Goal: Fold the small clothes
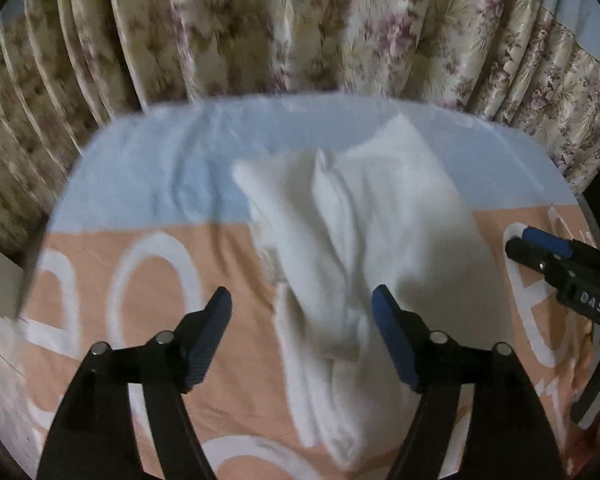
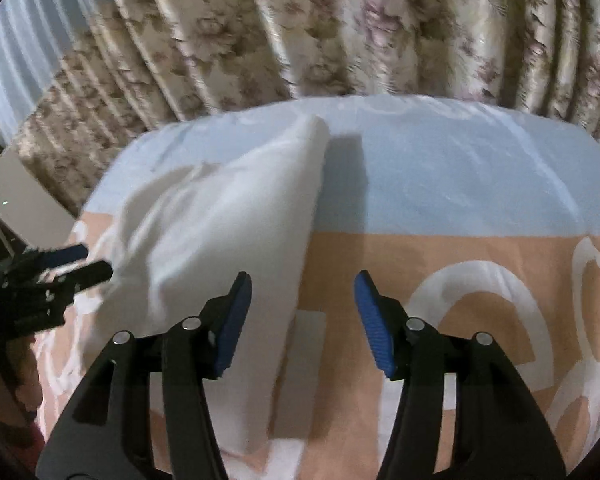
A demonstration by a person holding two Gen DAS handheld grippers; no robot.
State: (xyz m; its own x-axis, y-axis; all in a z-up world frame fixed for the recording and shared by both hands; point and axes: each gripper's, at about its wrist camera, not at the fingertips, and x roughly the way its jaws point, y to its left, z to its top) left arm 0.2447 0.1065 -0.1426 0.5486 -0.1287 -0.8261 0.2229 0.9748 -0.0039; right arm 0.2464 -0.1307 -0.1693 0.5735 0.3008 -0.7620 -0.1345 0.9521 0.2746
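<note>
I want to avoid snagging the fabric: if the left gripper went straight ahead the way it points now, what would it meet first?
Probably the white garment: the open left gripper has its fingers on either side of the crumpled cloth, which lies on the bedsheet. Depth is unclear, so contact height is a guess.

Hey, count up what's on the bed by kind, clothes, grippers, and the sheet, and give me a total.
White garment: 1
Hand-held gripper: 2, the left and the right, both open
Peach and blue bed sheet: 1
Total: 4
</note>
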